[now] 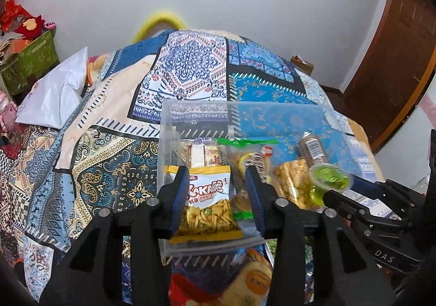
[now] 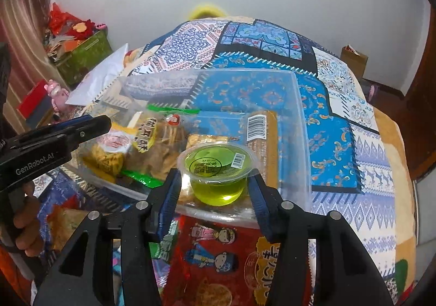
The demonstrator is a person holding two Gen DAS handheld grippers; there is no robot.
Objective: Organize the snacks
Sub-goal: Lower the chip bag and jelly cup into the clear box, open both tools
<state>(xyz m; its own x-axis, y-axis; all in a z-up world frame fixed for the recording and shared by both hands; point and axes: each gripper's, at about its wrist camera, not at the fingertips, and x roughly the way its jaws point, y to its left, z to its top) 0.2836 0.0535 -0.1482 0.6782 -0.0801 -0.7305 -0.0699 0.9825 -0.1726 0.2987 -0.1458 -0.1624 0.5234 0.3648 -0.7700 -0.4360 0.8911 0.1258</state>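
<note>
Nearest me, my right gripper has its fingers closed on the green jelly cup, held over the near rim of the clear bin, while my left gripper pinches the yellow Kakaro packet just above the bin's near left corner. Beyond, packets, a green-sealed bag and a barcoded bar already crowd the bin on the patterned bedspread. The cup's slick, tapering wall could, I judge, squirt free under a harder squeeze, or topple on the uneven heap once released.
</note>
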